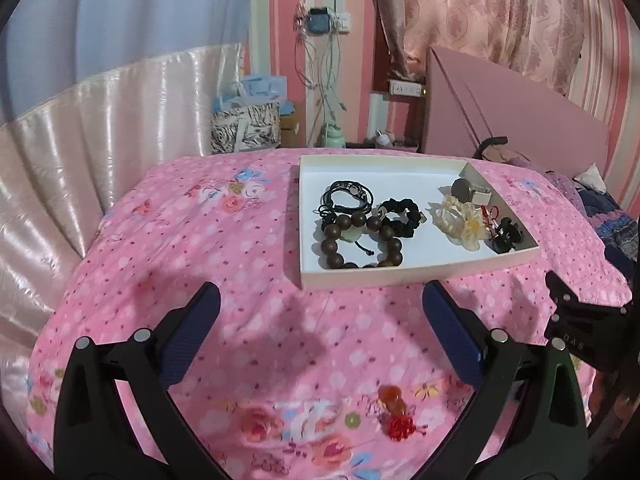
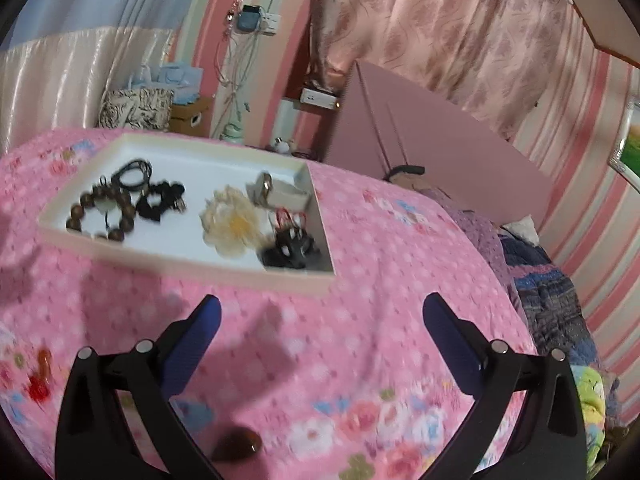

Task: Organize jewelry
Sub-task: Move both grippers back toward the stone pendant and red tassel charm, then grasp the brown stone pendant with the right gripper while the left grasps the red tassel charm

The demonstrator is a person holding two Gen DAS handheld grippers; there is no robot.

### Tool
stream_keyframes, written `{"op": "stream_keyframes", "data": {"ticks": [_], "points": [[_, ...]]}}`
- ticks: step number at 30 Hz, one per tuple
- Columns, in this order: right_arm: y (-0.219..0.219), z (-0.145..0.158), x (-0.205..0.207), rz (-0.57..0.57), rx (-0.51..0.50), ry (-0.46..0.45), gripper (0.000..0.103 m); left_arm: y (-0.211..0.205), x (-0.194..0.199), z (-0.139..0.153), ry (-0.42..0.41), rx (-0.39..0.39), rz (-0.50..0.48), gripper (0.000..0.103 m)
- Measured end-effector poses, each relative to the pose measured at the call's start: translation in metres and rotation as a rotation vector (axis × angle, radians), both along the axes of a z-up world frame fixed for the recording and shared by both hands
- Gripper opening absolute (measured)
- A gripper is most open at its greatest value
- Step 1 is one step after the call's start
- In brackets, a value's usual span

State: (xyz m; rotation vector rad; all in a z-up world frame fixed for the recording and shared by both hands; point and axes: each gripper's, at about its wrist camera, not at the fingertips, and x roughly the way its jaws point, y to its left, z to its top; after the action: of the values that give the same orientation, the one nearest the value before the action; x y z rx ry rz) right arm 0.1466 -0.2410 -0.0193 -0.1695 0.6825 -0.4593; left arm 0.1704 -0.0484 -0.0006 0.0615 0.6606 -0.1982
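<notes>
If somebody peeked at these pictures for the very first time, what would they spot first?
Probably the white tray sitting on the bright pink flowery bedspread, full of jewelry: a big brown bead bracelet at its left and a cream fabric flower toward its right. Next, the orange-and-red beaded charm lying alone on the bedspread, near the open left gripper.

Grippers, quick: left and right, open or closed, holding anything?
Left gripper: open, holding nothing.
Right gripper: open, holding nothing.
</notes>
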Motion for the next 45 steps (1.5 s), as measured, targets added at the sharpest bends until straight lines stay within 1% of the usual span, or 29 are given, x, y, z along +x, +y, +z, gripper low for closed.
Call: {"op": "stream_keyframes", "data": {"ticks": [2,3,5,7,9,11,13,16,19,22,25,29,31,34,35,36,37,38,39,40,41,43,45], "points": [[-0.005,-0.006,-0.007,0.015,0.054,0.012,0.101,0.000,-0.008,-0.004,-0.007,-0.002,0.005,0.100],[-0.010,-0.009,-0.011,0.021,0.099,0.020,0.101,0.000,-0.012,-0.005,-0.008,-0.014,0.004,0.100],[-0.013,-0.014,-0.017,0.024,0.143,0.031,0.101,0.002,-0.020,-0.008,-0.007,-0.041,-0.001,0.100],[-0.012,-0.017,-0.026,0.037,0.175,0.024,0.101,0.003,-0.025,-0.012,0.006,-0.052,-0.002,0.100],[-0.011,-0.019,-0.038,0.064,0.214,0.007,0.101,0.004,-0.029,-0.019,0.037,-0.046,-0.014,0.100],[-0.009,-0.023,-0.045,0.074,0.236,0.012,0.101,0.006,-0.029,-0.030,0.081,-0.028,-0.026,0.100],[-0.006,-0.027,-0.049,0.080,0.235,0.010,0.101,0.010,-0.029,-0.040,0.108,-0.035,-0.016,0.100],[-0.004,-0.033,-0.051,0.082,0.233,0.011,0.101,0.008,-0.025,-0.055,0.165,-0.028,-0.033,0.100],[-0.009,-0.038,-0.050,0.092,0.298,0.025,0.101,0.003,-0.022,-0.065,0.192,-0.004,-0.039,0.100],[-0.014,-0.045,-0.048,0.081,0.351,0.042,0.101,-0.001,-0.022,-0.071,0.214,-0.009,-0.048,0.100],[-0.012,-0.052,-0.045,0.069,0.344,0.070,0.101,-0.007,-0.022,-0.078,0.236,0.014,-0.048,0.100],[-0.005,-0.057,-0.041,0.067,0.305,0.097,0.100,-0.021,-0.025,-0.082,0.232,0.054,-0.092,0.100],[-0.002,-0.059,-0.040,0.075,0.297,0.107,0.100,-0.026,-0.026,-0.084,0.232,0.066,-0.110,0.100],[-0.001,-0.062,-0.039,0.083,0.304,0.122,0.099,-0.028,-0.025,-0.087,0.244,0.062,-0.122,0.100],[-0.001,-0.063,-0.039,0.082,0.305,0.127,0.098,-0.027,-0.024,-0.088,0.251,0.057,-0.124,0.099],[-0.001,-0.064,-0.039,0.082,0.308,0.131,0.092,-0.026,-0.022,-0.089,0.261,0.049,-0.125,0.098],[-0.002,-0.065,-0.038,0.084,0.318,0.137,0.087,-0.025,-0.021,-0.089,0.270,0.039,-0.128,0.093],[-0.004,-0.066,-0.038,0.087,0.338,0.139,0.086,-0.024,-0.020,-0.090,0.283,0.027,-0.134,0.091],[-0.004,-0.067,-0.038,0.088,0.349,0.140,0.084,-0.024,-0.019,-0.091,0.292,0.021,-0.138,0.085],[-0.006,-0.067,-0.039,0.090,0.366,0.139,0.079,-0.024,-0.018,-0.092,0.299,0.019,-0.138,0.081],[-0.006,-0.068,-0.039,0.093,0.372,0.137,0.075,-0.025,-0.017,-0.093,0.301,0.022,-0.135,0.079],[-0.006,-0.068,-0.041,0.104,0.386,0.132,0.062,-0.025,-0.018,-0.093,0.292,0.032,-0.129,0.071],[-0.005,-0.067,-0.041,0.116,0.390,0.130,0.055,-0.025,-0.021,-0.092,0.289,0.029,-0.135,0.065]]}}
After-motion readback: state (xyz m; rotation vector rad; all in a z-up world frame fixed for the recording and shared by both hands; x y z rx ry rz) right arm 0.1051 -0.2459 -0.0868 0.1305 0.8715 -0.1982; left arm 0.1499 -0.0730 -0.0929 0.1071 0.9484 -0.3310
